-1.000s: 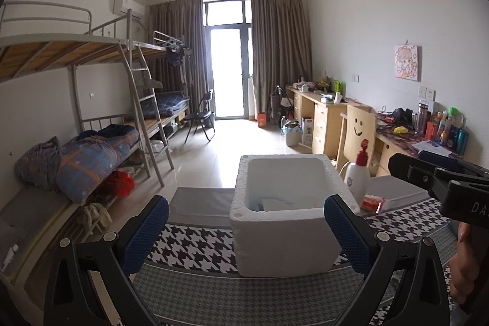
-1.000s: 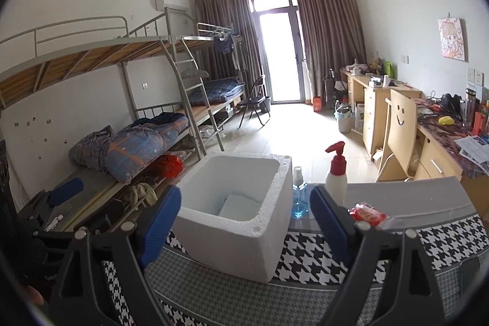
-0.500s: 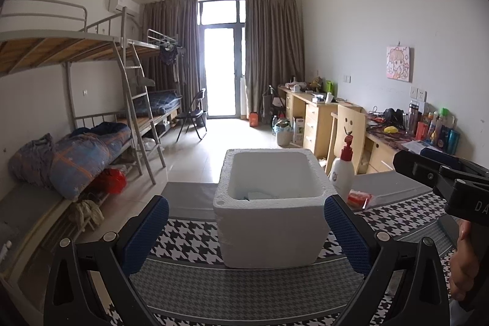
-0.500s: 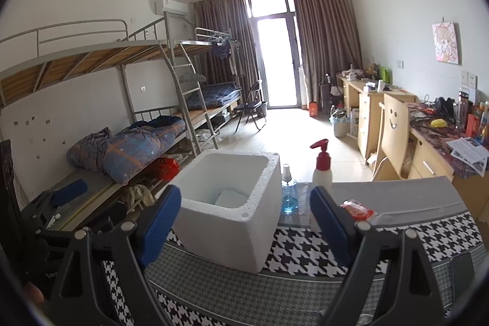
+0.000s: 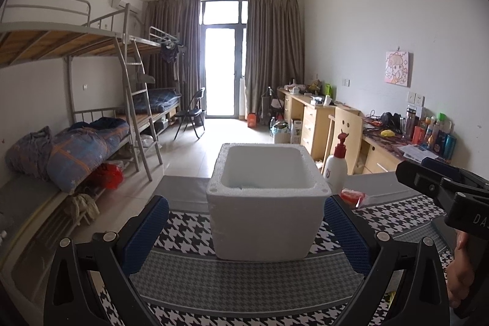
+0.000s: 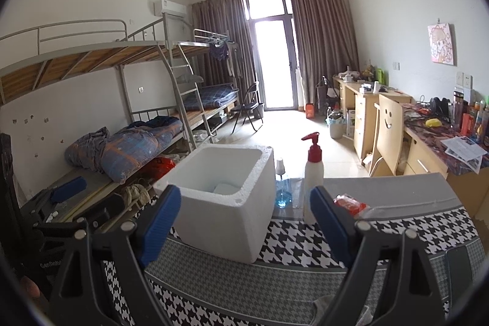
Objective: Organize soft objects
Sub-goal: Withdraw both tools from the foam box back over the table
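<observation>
A white foam box stands open on the houndstooth table cover; it also shows in the right wrist view, with something pale lying inside. My left gripper is open and empty, its blue pads level with the box's near wall. My right gripper is open and empty, just in front of the box. A red soft packet lies on the table to the right of the box, also in the left wrist view.
A white pump bottle with a red top and a small blue bottle stand behind the box. The right gripper's body shows at the right of the left view. Bunk beds left, desks right.
Both grippers have tilted and drawn back a little, so the box sits lower in view and its inside shows less. Both stay open and empty.
</observation>
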Demonstrator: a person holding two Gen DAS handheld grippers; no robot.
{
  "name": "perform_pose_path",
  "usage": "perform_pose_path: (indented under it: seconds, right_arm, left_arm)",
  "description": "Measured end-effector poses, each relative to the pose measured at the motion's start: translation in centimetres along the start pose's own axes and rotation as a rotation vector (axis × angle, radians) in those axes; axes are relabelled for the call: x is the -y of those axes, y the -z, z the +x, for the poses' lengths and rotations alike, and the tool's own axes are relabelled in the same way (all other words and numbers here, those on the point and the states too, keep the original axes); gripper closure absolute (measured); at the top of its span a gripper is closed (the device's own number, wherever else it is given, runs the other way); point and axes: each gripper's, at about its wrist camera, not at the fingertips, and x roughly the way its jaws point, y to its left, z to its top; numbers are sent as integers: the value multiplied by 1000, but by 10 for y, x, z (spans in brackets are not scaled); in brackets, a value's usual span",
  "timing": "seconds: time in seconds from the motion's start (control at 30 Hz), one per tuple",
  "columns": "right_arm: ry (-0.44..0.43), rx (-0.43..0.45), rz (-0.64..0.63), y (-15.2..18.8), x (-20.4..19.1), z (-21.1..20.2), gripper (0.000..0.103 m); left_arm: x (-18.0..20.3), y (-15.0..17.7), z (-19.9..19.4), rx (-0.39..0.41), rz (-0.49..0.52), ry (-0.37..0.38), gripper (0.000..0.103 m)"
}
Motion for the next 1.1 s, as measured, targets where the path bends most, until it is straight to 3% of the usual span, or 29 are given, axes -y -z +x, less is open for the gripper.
perform_pose_path:
  seconds: [1.1]
  right_arm:
    - [45,-2,-5,50,4,-29,14]
  left_arm:
    - [15,47,-15,-10,-19,57,1]
